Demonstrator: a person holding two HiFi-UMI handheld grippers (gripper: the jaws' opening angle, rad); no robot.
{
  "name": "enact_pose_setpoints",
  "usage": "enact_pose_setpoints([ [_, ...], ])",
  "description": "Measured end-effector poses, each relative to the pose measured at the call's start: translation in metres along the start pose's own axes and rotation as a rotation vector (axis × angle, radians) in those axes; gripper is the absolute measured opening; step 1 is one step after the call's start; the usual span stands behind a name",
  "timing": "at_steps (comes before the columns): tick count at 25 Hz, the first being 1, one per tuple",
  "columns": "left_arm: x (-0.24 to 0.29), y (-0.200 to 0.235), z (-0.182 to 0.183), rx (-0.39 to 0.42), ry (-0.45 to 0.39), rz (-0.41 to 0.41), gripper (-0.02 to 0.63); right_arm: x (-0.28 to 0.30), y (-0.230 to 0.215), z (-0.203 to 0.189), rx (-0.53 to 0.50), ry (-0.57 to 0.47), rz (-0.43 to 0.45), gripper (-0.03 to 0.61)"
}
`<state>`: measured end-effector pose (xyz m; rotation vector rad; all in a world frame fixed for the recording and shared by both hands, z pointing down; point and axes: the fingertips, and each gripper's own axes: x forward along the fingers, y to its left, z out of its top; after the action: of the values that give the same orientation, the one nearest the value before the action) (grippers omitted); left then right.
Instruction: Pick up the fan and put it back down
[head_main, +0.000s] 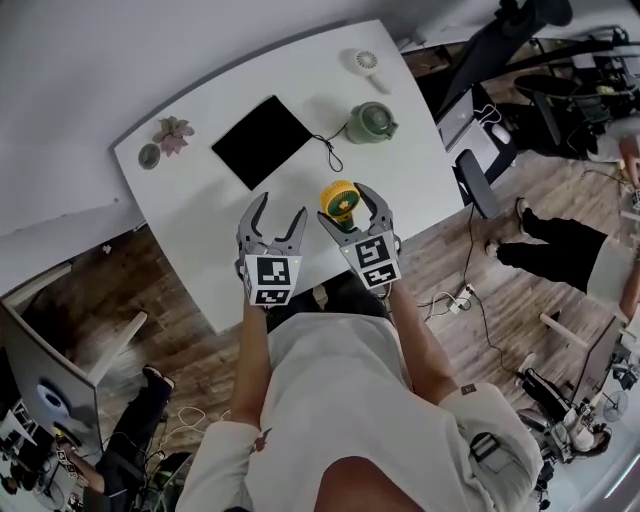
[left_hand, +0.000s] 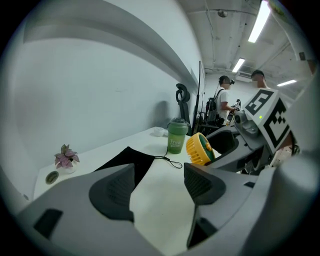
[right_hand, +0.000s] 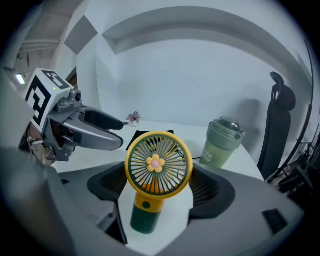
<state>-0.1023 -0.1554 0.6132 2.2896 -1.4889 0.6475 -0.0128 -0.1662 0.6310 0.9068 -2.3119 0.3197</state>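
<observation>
Seemingly mid put-down, the fan (right_hand: 157, 170), a yellow round grille with a flower hub on a green-footed handle, stands upright, clamped by the right gripper (right_hand: 158, 186) above the white table's (head_main: 200, 235) near edge. Next, I judge, seat its base flat, then release. Just left, the left gripper (left_hand: 160, 182) gapes empty.

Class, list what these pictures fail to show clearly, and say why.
Fan base: head view, hidden by the right gripper; table contact unclear.
Cup print: left gripper view, too small.
White object at the far table corner: head view, too small to name.
</observation>
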Motion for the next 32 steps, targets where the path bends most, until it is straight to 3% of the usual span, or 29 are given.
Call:
enact_pose_setpoints([
  [16,0.019,-0.004,-0.043,-0.015,0.094,-0.031,0.302,0.037,0.007,-0.057,0.023,0.141,0.044,0.390],
  [32,0.028,-0.008,-0.060,-0.031,0.130,-0.037,0.302,0.052,0.013,-0.083,0.021,0.209,0.066,0.394],
])
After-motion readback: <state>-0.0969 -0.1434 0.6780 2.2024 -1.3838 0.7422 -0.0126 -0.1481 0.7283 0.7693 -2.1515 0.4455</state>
